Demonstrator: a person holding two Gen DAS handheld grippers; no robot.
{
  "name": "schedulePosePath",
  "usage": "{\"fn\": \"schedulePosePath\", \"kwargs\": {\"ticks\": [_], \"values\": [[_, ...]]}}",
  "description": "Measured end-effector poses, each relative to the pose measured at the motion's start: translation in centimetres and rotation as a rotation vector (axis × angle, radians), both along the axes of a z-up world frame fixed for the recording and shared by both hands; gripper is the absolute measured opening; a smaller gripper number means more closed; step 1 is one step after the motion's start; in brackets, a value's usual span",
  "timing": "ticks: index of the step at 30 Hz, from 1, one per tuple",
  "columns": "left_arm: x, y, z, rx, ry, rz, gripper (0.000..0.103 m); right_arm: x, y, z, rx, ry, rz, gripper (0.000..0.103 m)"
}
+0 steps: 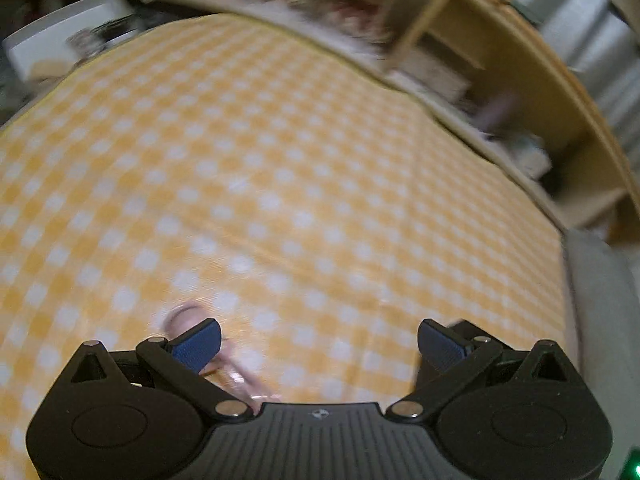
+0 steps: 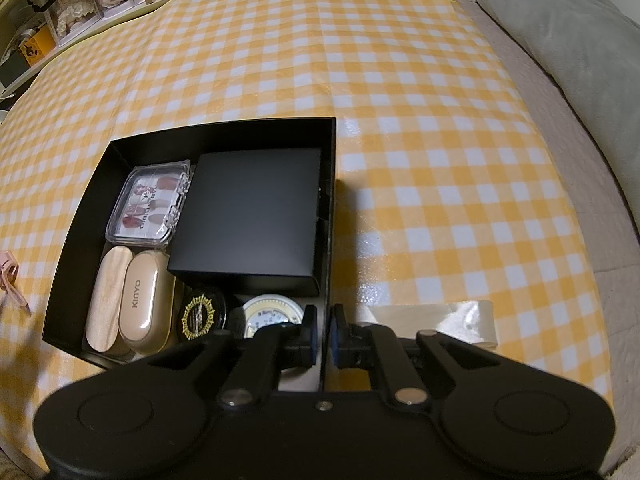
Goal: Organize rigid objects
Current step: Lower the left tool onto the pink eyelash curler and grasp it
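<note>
In the right wrist view a black open box (image 2: pixel 120 144) lies on the yellow checked cloth. It holds a clear case of false nails (image 2: pixel 150 204), a smaller black box (image 2: pixel 252 216), a wooden oval piece (image 2: pixel 106 300), a beige KINYO case (image 2: pixel 146 304), a black round tin (image 2: pixel 200 316) and a white round tin (image 2: pixel 268 312). My right gripper (image 2: pixel 324 334) is shut on the box's right wall, one pad on each side. The left wrist view is blurred. My left gripper (image 1: pixel 318 340) is open above the cloth, and a pink clip-like item (image 1: pixel 188 316) lies partly under its left finger.
The pink item (image 2: pixel 8 268) also shows left of the box. A pale glossy flat piece (image 2: pixel 432 316) lies just right of my right gripper. A grey pillow (image 2: pixel 560 40) sits at the far right. Shelves with boxes (image 1: pixel 440 68) run along the cloth's far edge.
</note>
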State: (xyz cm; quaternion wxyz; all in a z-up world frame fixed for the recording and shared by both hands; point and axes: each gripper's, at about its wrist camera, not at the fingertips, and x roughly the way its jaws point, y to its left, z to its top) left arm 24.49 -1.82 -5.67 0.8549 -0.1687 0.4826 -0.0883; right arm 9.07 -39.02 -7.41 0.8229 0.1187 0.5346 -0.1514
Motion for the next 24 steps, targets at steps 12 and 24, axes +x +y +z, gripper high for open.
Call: {"fn": "schedulePosePath", "kwargs": {"ticks": [12, 24], "values": [[0.2, 2.6, -4.1, 0.040, 0.177, 0.155, 0.065, 0.0, 0.0, 0.0, -0.001, 0.000, 0.002, 0.009], [0.7, 3.0, -6.7, 0.038, 0.232, 0.186, 0.053, 0.0, 0.1, 0.0, -0.002, 0.002, 0.002, 0.009]]}}
